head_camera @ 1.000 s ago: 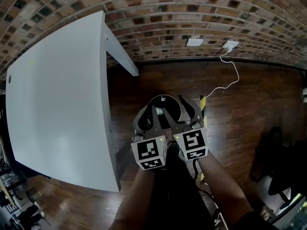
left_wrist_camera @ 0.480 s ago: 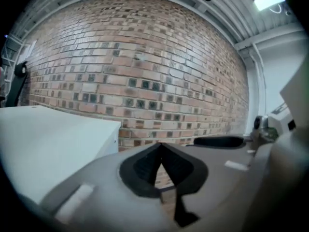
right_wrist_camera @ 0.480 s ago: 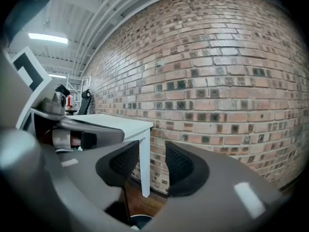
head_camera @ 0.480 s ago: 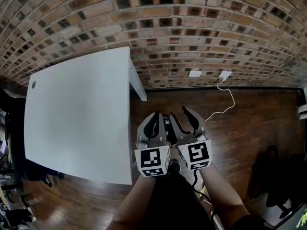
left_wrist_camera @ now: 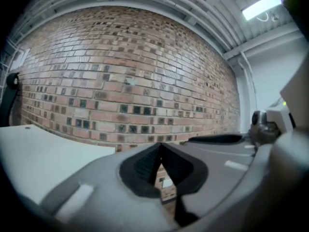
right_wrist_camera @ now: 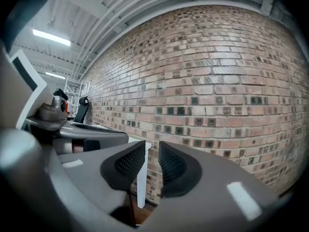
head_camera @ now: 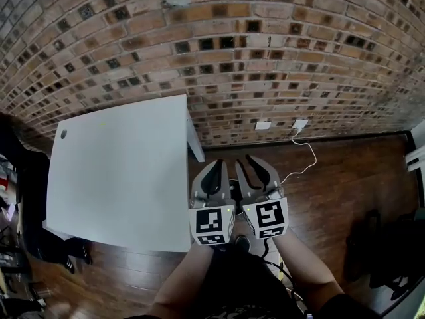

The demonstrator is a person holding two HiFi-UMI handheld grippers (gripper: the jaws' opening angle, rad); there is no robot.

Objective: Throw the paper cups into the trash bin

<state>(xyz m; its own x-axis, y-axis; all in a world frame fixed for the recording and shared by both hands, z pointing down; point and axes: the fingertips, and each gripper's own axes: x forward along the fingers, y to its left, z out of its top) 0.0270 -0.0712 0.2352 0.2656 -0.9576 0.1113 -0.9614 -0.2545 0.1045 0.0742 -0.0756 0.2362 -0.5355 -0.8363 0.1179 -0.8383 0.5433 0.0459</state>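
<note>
Head view, table [head_camera: 119, 171]: white top, bare. Its far edge sits near the brick wall [head_camera: 232, 58], its right edge just left of my two grippers.
Head view, open room: wood floor [head_camera: 345, 171] runs wide to the right of the table. A white cable [head_camera: 305, 158] trails across it from the wall.
Head view, grippers: left gripper [head_camera: 214, 171] and right gripper [head_camera: 255, 168] sit side by side, just off the table's right edge.
Left gripper view, left gripper [left_wrist_camera: 160, 146]: jaw tips meet, nothing between them. The table top is low to the left and the wall fills the space ahead.
Right gripper view, right gripper [right_wrist_camera: 152, 151]: jaws are closing, with a narrow slit left and nothing in it. The table leg [right_wrist_camera: 141, 178] shows through the gap.
Paper cups, trash bin: I cannot place them from any view.
</note>
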